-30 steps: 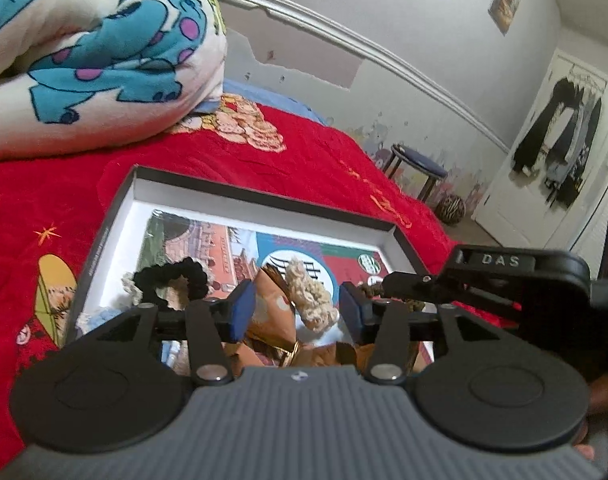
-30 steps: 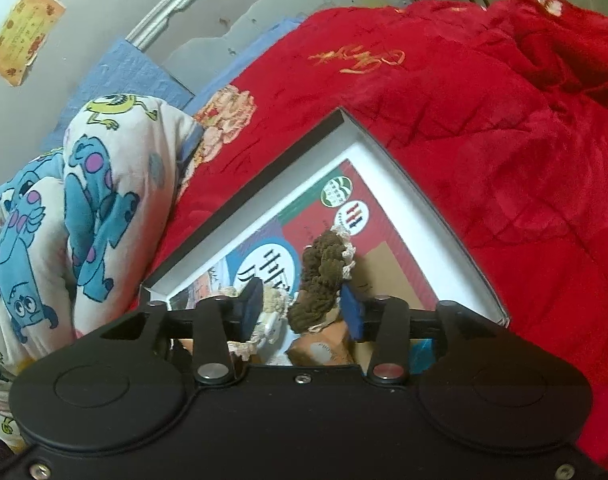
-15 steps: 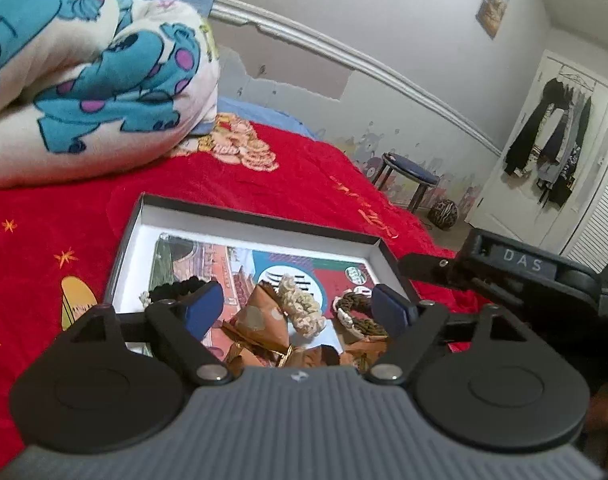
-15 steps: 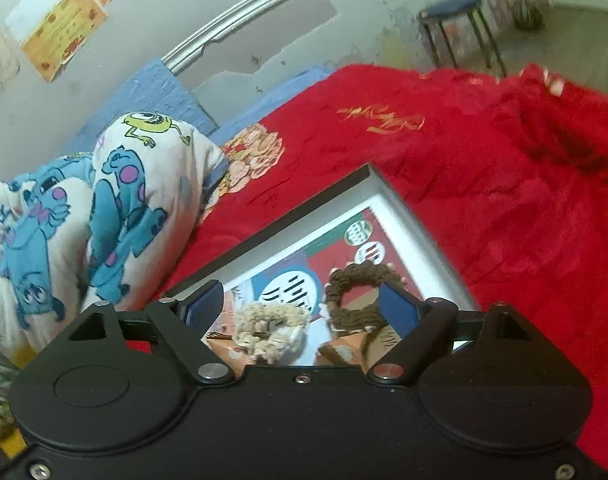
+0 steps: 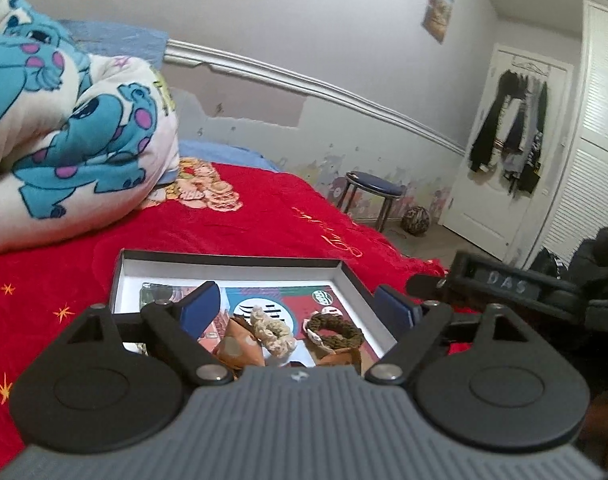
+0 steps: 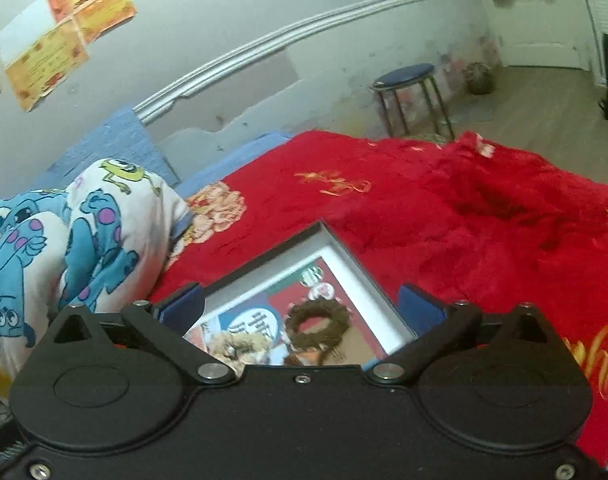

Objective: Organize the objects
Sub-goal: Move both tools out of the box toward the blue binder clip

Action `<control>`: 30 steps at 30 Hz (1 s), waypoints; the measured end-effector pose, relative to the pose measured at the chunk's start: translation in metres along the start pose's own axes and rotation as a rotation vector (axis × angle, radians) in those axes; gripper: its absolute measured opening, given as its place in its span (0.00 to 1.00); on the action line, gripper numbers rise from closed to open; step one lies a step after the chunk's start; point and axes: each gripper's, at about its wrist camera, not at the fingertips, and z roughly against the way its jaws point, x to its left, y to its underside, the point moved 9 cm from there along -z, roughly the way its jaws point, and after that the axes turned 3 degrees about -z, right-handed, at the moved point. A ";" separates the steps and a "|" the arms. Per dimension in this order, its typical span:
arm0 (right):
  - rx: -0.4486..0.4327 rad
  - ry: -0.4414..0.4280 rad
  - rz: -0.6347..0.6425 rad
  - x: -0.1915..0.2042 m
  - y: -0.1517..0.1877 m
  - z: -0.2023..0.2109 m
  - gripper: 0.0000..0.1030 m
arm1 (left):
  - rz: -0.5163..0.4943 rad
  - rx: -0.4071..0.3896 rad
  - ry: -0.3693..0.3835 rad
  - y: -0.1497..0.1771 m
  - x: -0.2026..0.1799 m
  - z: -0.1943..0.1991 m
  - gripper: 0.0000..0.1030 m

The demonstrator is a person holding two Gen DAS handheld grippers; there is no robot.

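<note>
While both cameras look down at the same shallow box (image 5: 231, 264) on the red bedspread (image 5: 263, 224), each shows details that the other lacks. Inside the box, on its printed lining, the cream scrunchie (image 5: 271, 330) lies left of the brown scrunchie (image 5: 336, 330); the two are near each other but apart.

Left wrist view:
- The left hand-held gripper (image 5: 299, 312) stands wide, with its blue pads (image 5: 201, 310) apart; nothing is between them but the box contents farther off.
- The right hand-held gripper's body appears at the right edge, bearing a label (image 5: 506, 280) that reads "DAS".
- A door (image 5: 504, 152) with dark clothes hung on it and a small poster (image 5: 438, 10) on the wall are visible only here in full.
- Tan folded items (image 5: 239, 350) lie near the cream scrunchie.

Right wrist view:
- The right hand-held gripper (image 6: 299, 308) has its jaws opening, already spread very wide; nothing is gripped.
- Both scrunchies lie in the box beyond and below the pads.
- Yellow and orange papers (image 6: 51, 52) hang on the wall; their writing cannot be read.
- A blue-topped stool (image 6: 404, 74) stands on the floor far right.

A cartoon-monster blanket (image 6: 83, 240) lies heaped left of the box in both views.
</note>
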 end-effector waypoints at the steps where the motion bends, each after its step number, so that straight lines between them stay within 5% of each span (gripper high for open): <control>1: 0.013 0.006 -0.003 -0.002 0.003 0.001 1.00 | -0.008 0.002 0.003 0.001 -0.001 0.001 0.88; 7: 0.019 0.054 -0.013 -0.014 0.018 0.014 1.00 | -0.108 0.048 0.010 0.002 -0.009 0.004 0.88; 13: -0.008 0.221 0.042 -0.034 0.031 0.033 1.00 | -0.260 0.086 0.045 0.011 -0.017 0.009 0.88; 18: -0.011 0.293 0.020 -0.063 0.035 0.048 1.00 | -0.251 0.108 0.068 0.025 -0.014 0.007 0.88; 30: 0.052 0.268 -0.037 -0.071 0.054 0.051 0.99 | -0.293 0.188 0.148 0.052 -0.030 -0.004 0.88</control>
